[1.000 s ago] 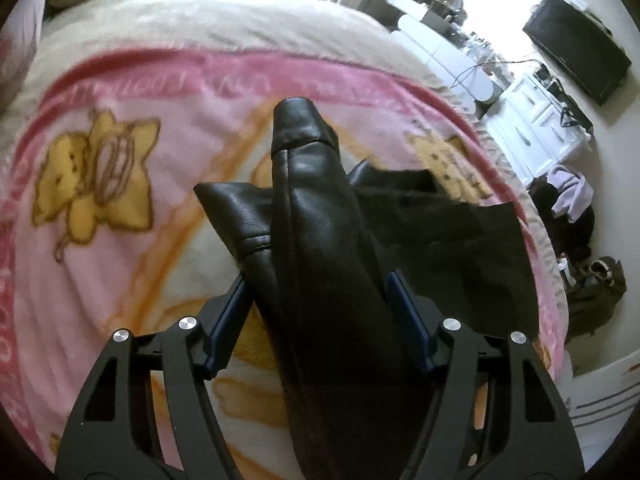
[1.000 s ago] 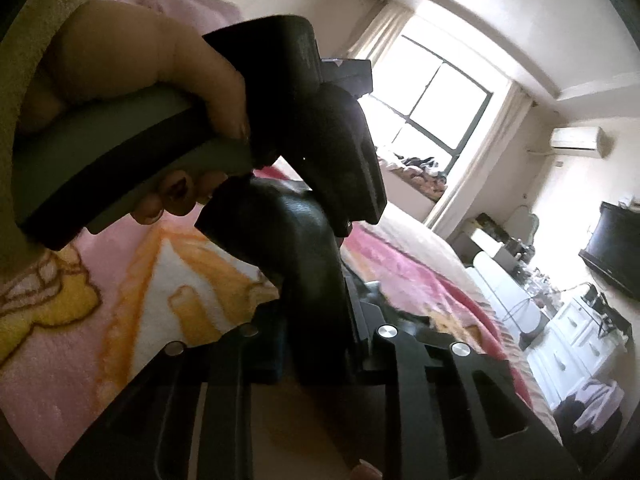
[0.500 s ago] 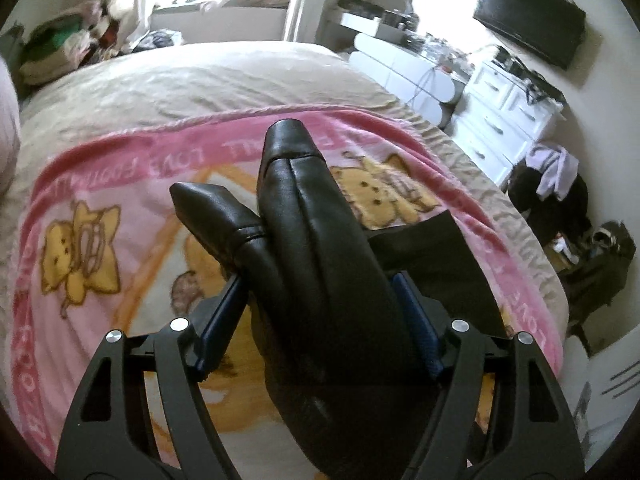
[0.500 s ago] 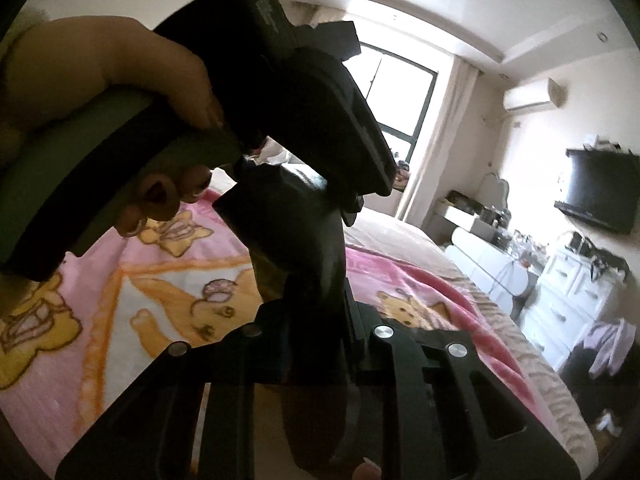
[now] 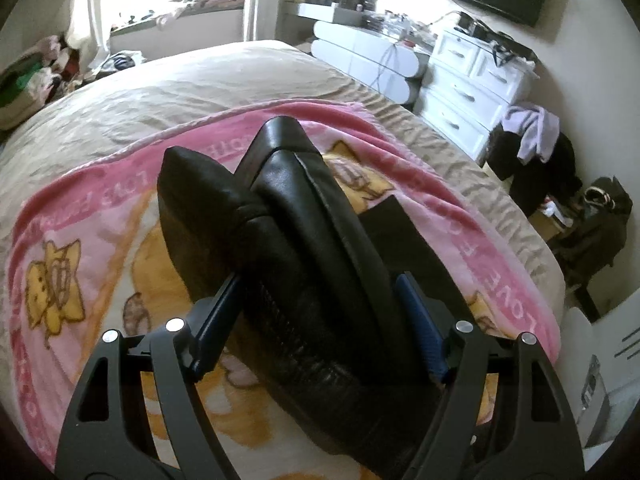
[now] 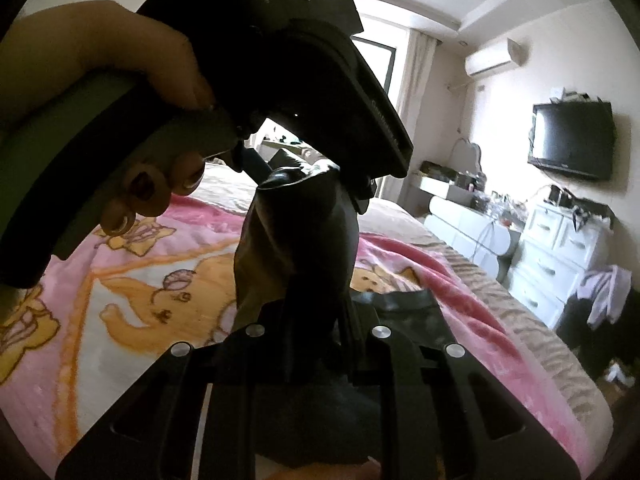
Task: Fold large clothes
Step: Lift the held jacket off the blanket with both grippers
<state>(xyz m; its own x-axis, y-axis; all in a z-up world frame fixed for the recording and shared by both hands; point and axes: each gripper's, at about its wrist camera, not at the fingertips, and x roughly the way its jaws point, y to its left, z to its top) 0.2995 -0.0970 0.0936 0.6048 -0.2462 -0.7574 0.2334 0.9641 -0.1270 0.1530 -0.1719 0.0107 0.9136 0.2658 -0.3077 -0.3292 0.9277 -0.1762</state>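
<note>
A black leather garment (image 5: 304,240) is bunched and lifted above the pink cartoon blanket (image 5: 92,240) on the bed. My left gripper (image 5: 316,312) is shut on a thick fold of it, blue pads on both sides. My right gripper (image 6: 316,320) is shut on the same garment (image 6: 296,248) just below the left gripper's body (image 6: 304,64), which fills the top of the right wrist view with the hand holding it. Part of the garment (image 6: 404,308) still lies on the blanket at the right.
The bed has a beige cover (image 5: 180,88) beyond the blanket. White drawers (image 5: 472,80) and a low white cabinet (image 5: 360,52) stand at the right, with a wall TV (image 6: 572,140) and a dark clothes pile (image 5: 544,160) beside the bed.
Both grippers have lifted the black garment higher off the blanket, and the views have tilted up toward the room. Both grips remain shut.
</note>
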